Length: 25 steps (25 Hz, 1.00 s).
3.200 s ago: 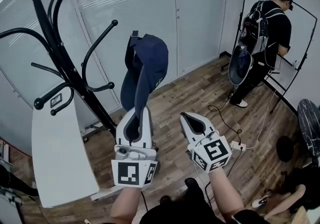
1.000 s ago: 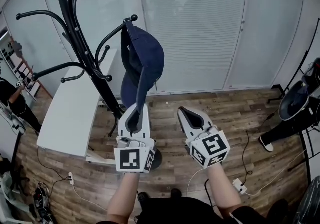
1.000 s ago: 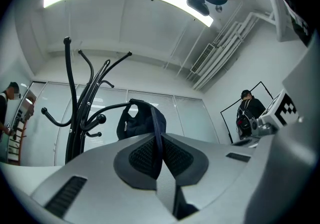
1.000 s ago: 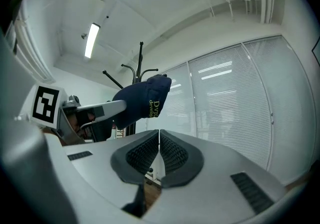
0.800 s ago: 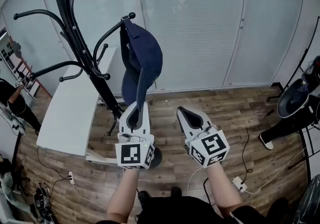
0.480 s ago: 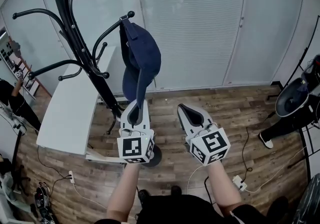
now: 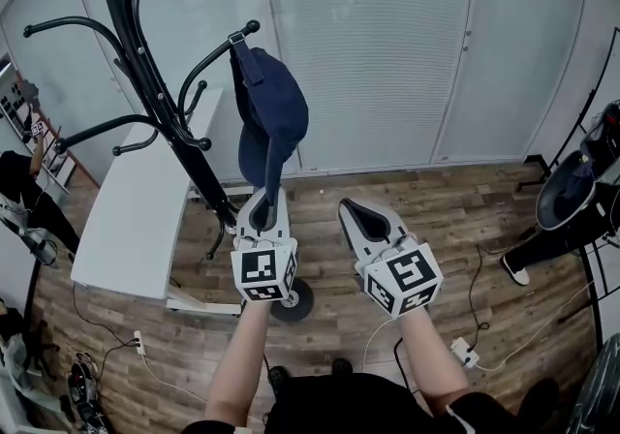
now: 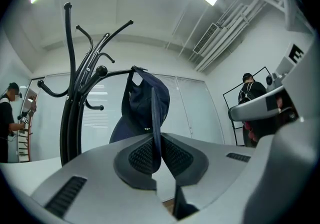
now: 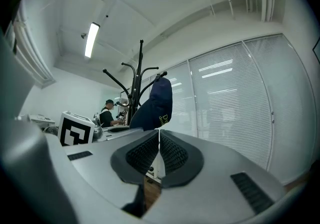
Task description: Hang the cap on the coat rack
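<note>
Cap: dark blue, held up in the air beside the coat rack, crown up and brim pointing down.
Top of cap: its back strap sits right at the knobbed tip of one upper hook; we cannot tell whether it is already looped over.
Left gripper: clamped on the lower edge of the brim, which stands edge-on between the pads.
Right gripper: jaws together with nothing between them, just beside the left one.
Handling: we judge the cap light, its crown soft and floppy, its brim the one stiff part.
Where to hold: we would keep to the brim, since it steers the limp crown.
Risk: we expect the light cloth to slip off the smooth hook tip if let go early.
</note>
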Tool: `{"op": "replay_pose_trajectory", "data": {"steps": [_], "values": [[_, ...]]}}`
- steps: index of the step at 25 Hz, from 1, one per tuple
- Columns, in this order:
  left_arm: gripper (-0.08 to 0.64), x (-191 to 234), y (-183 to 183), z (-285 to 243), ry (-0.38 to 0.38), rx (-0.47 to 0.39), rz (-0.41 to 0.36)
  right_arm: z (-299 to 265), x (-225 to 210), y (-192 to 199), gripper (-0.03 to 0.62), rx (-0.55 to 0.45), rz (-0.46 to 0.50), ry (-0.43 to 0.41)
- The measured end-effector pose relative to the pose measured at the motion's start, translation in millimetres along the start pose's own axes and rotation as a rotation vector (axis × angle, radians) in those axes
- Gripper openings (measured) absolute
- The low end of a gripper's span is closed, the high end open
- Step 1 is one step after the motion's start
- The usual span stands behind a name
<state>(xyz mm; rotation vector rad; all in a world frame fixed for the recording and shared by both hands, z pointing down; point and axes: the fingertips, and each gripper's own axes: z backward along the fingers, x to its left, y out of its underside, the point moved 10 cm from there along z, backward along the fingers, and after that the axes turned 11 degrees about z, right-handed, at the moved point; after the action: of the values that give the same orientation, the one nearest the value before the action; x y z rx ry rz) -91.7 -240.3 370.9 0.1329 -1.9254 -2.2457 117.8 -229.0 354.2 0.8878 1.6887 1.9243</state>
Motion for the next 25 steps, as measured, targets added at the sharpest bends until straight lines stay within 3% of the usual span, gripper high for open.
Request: {"op": "replay_pose_trajectory", "data": {"steps": [16,20,25], "values": [[0.035,7,10,-7,-0.018,0.048,0.017,7,-2,1,0.032,0.004,-0.005,0.013],[0.106,8,12,-7,-0.021,0.061,0.006,6,0,3,0.032,0.005,-0.010,0.006],[0.117,10,15,-6,-0.039,0.079,0.006,6,3,6,0.032,0.007,-0.015,-0.002]]}}
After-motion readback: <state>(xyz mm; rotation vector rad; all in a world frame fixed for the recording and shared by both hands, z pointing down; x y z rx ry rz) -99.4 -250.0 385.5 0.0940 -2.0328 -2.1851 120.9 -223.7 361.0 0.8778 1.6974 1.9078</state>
